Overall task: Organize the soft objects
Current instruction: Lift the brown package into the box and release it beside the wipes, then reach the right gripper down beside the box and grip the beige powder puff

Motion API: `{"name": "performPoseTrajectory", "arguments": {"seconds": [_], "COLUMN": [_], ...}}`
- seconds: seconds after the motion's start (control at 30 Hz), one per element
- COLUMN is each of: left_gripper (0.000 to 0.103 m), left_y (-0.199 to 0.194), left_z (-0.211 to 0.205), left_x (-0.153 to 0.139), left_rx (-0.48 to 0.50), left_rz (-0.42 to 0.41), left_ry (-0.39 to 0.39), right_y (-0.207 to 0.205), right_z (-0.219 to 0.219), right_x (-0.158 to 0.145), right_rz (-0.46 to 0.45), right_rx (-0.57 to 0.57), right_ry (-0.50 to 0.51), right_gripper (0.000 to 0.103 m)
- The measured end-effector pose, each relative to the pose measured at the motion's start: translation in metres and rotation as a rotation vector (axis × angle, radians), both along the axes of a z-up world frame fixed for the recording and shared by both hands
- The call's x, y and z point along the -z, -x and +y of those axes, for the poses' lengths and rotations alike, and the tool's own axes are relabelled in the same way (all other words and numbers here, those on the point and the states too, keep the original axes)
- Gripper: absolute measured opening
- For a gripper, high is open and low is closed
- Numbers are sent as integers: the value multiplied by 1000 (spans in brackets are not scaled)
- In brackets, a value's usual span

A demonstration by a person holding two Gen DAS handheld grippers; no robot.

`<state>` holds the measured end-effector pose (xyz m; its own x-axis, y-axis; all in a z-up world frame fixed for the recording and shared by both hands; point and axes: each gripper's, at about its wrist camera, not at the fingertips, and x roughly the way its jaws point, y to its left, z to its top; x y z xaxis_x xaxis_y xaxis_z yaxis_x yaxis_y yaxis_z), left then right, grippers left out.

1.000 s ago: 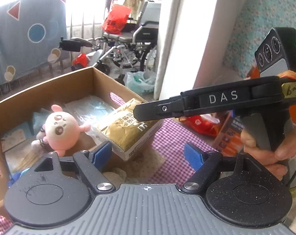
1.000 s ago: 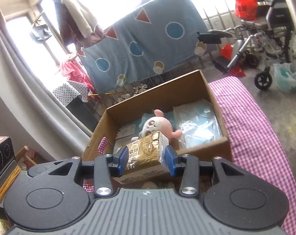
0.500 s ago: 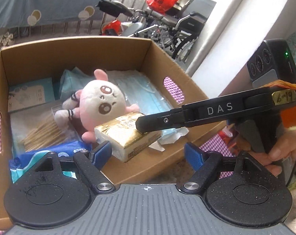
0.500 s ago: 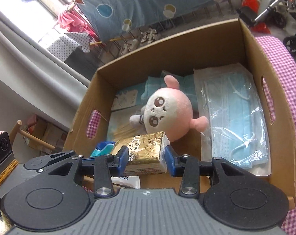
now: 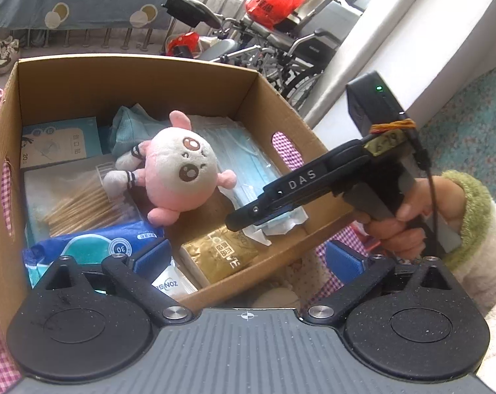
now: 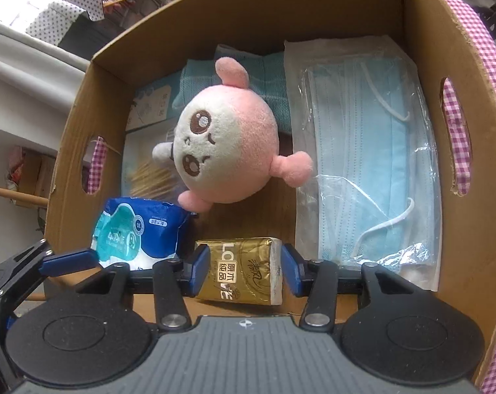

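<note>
My right gripper (image 6: 246, 271) is shut on a gold tissue pack (image 6: 244, 271) and holds it low inside the cardboard box (image 6: 421, 65), near the front wall. The pack (image 5: 220, 252) also shows in the left wrist view, under the right gripper (image 5: 234, 221). A pink plush toy (image 6: 226, 144) lies in the middle of the box. My left gripper (image 5: 248, 259) is open and empty, above the box's near edge (image 5: 264, 262).
The box also holds a bag of blue face masks (image 6: 369, 164), a blue wipes pack (image 6: 139, 229), cotton swabs (image 5: 77, 207), a teal cloth (image 6: 264, 75) and a small carton (image 5: 60, 141). A pink checked cloth (image 6: 471, 32) lies under the box. Wheelchairs (image 5: 280, 49) stand behind.
The right gripper has carried the gold tissue pack down into the box, to its front floor. The left gripper has risen and tilted over the box.
</note>
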<state>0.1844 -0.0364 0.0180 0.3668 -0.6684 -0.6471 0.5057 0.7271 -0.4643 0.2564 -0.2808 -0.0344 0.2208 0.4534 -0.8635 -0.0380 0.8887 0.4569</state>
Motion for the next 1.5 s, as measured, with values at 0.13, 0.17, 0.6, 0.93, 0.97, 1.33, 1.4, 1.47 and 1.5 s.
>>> {"name": "performPoseTrajectory", "arguments": {"seconds": [0.13,0.17,0.6,0.93,0.97,1.33,1.4,1.47,1.5], "left_gripper": [102,102,102,102,102,103,102,102,102], "left_y": [7,8,12,29,33,69,72,75,76], "left_z": [14,17,36,42,42,14,1,-12,-18], "left_x": [-4,-4,6,-4,-7,-8,0,8,12], "left_rx": [-8,-13,-20,-53,-50,91,107,122,126], "left_rz": [-12,-11,-6,-52,-57,-48,-41,-50,-59], "left_ry": [41,49,79,70,75,21,-24,-70,-95], "right_y": [-14,-18,-24,13,23,164,178,187,189], "right_z": [9,12,54,9,3,-35,-36,-37,-37], "right_x": [10,13,31,-34,-44,-70,-55,-40,-32], "right_rz": [69,80,215,-45,-81,-355,-356,-348,-342], "right_rx": [-23,-28,-89,48,71,271,304,329,337], "right_ry": [31,41,23,37,19,-162,-200,-249,-273], "right_gripper": [59,60,77,77,78,84,84,83,80]}}
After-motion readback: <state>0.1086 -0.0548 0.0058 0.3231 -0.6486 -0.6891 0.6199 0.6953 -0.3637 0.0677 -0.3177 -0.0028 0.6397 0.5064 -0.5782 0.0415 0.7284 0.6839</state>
